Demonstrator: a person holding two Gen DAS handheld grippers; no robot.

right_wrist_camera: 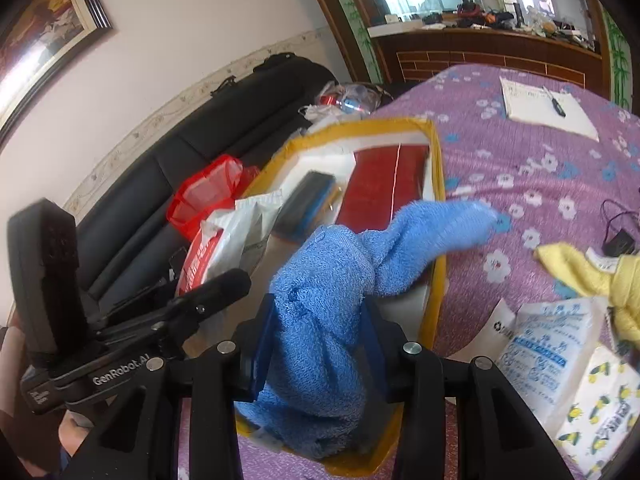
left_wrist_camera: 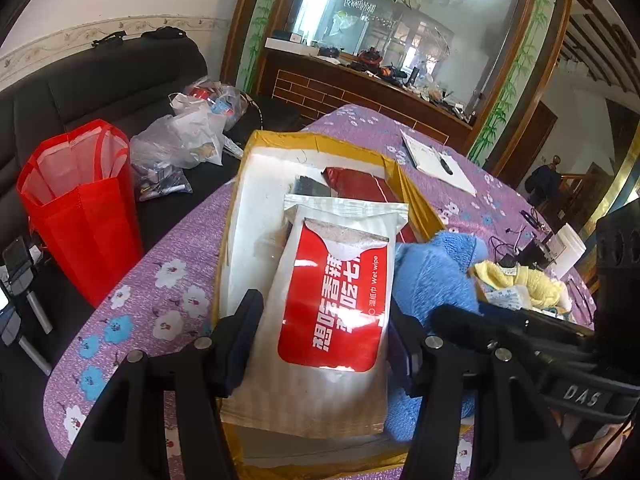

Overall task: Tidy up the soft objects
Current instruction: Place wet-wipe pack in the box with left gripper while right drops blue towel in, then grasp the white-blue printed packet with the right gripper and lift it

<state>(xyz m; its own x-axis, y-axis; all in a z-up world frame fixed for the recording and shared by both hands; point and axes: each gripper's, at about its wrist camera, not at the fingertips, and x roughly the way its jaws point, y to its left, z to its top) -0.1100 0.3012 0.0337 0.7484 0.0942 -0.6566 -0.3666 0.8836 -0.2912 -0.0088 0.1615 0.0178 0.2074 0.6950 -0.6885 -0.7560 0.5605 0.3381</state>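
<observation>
Wet-wipe pack (left_wrist_camera: pixel 332 312), white with red label, clamped in left gripper (left_wrist_camera: pixel 324 344); blue terry towel (right_wrist_camera: pixel 320 320), bunched, grasped by right gripper (right_wrist_camera: pixel 316 344); both over yellow-edged box (right_wrist_camera: pixel 438 216)

A red-and-white wet-wipe pack (left_wrist_camera: pixel 334 304) stands tilted at frame centre over the yellow-edged box (left_wrist_camera: pixel 240 216); a crumpled blue towel (right_wrist_camera: pixel 320 304) drapes its lower right rim.

Both grippers (left_wrist_camera: pixel 320 344) (right_wrist_camera: pixel 316 344) clamped, tilted down

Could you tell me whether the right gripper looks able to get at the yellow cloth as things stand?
Probably not yet: the right gripper is clamped on the blue towel over the box. The yellow cloth lies uncovered on the table to its right.
</observation>
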